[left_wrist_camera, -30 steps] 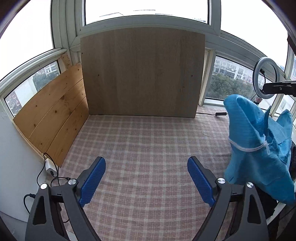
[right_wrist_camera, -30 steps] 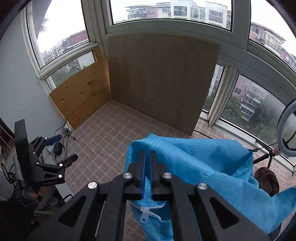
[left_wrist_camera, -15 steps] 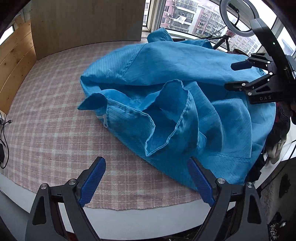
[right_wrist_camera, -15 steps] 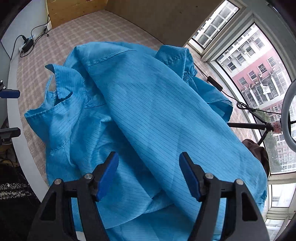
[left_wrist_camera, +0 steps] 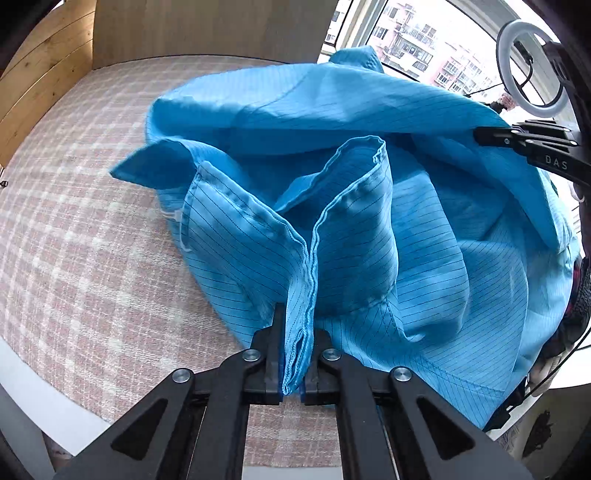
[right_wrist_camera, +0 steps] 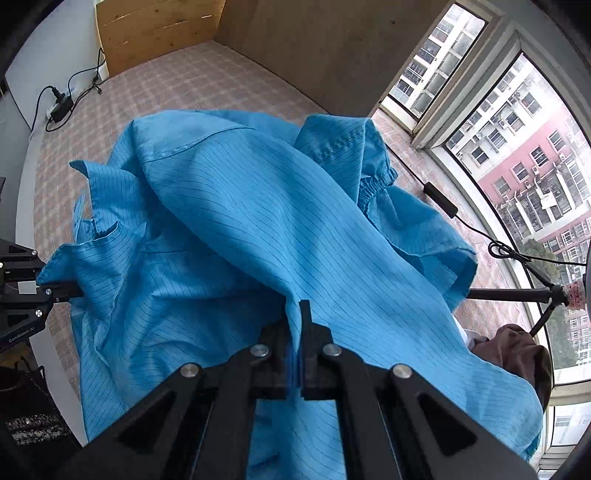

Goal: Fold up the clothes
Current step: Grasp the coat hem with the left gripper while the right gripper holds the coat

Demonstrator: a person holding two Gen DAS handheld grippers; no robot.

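A crumpled blue pinstriped garment [left_wrist_camera: 369,240] lies on the checked table cover [left_wrist_camera: 74,258]. My left gripper [left_wrist_camera: 295,325] is closing its jaws, and its pads pinch a hemmed edge of the garment near the table's front. In the right wrist view, my right gripper [right_wrist_camera: 297,314] is closing too, with a fold of the garment [right_wrist_camera: 240,221] pressed between its pads. Each gripper shows in the other's view: the right gripper [left_wrist_camera: 532,147] at the garment's right side, the left gripper [right_wrist_camera: 37,288] at its left edge. An elastic cuff [right_wrist_camera: 373,184] lies at the far side.
Wooden boards [left_wrist_camera: 207,29] stand along the back and left of the table. A power strip with cables [right_wrist_camera: 59,107] lies at the far left corner. At the right are a ring light [left_wrist_camera: 532,70], its tripod [right_wrist_camera: 517,295] and a brown item [right_wrist_camera: 517,350]. Windows lie beyond.
Both grippers came down to the table with the garment, which now lies in a heap. The right gripper let go, then both shut on folds of the blue cloth.
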